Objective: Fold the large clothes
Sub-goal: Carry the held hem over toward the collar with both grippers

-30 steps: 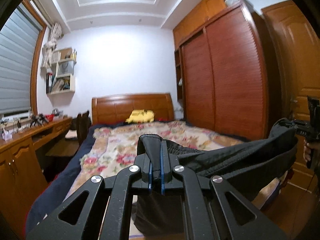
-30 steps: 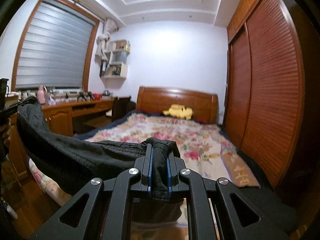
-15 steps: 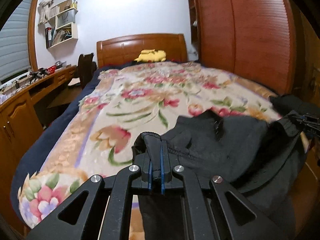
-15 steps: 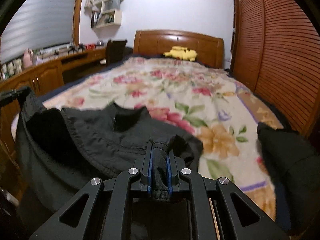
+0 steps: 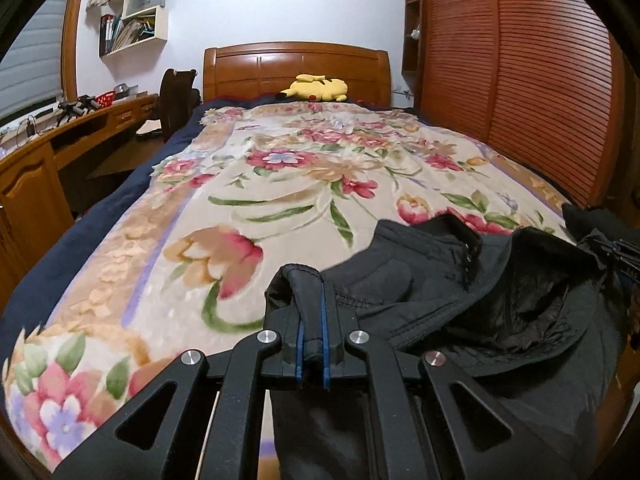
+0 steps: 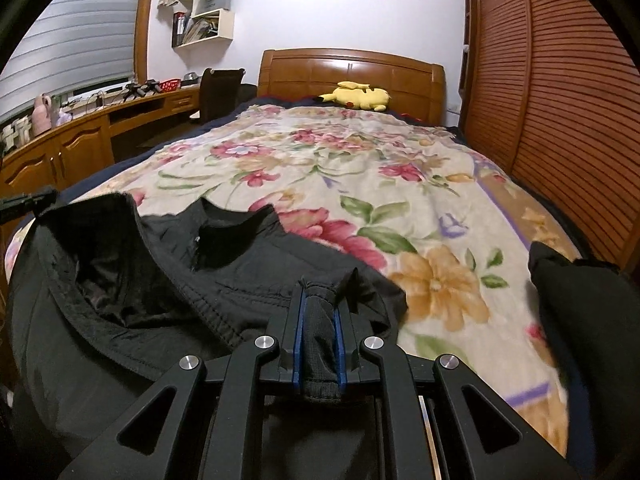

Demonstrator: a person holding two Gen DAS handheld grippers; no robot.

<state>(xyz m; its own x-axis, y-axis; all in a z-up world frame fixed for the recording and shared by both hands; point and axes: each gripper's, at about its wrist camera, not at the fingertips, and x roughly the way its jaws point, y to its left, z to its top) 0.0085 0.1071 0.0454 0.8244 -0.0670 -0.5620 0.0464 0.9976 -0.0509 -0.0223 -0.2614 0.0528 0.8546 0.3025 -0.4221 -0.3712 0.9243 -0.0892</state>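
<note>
No brand, label or readable writing shows on any surface in either view; the large black quilted jacket [image 5: 500, 280] carries no legible tag; it lies at the near end of the bed, its upper part spread over the floral fleece blanket [image 5: 256, 184] while the rest hangs over the foot edge toward the cameras; its long axis runs across the bed, from one gripper to the other, and the open stand-up collar [image 6: 236, 236] with its zip points toward the carved wooden headboard [image 5: 296, 68]; the dark shiny lining shows in the gaping opening beside the collar

The left gripper [image 5: 312, 336] is clenched on a fold of the jacket's hem, the black cloth pinched tight between its blue-edged pads; the right gripper [image 6: 318, 344] grasps a ribbed black band of the same jacket, the strip standing upright between its blue pads and sticking out below them; in the left wrist view the right gripper's tip shows at the far right edge with the cloth stretched to it

A yellow plush toy [image 5: 316, 89] lies against the headboard; a second dark garment [image 6: 584, 320] sits on the blanket's right corner, apart from the jacket; a slatted wooden wardrobe [image 5: 520, 80] stands along the bed's right side and a wooden desk [image 6: 80, 144] along its left
</note>
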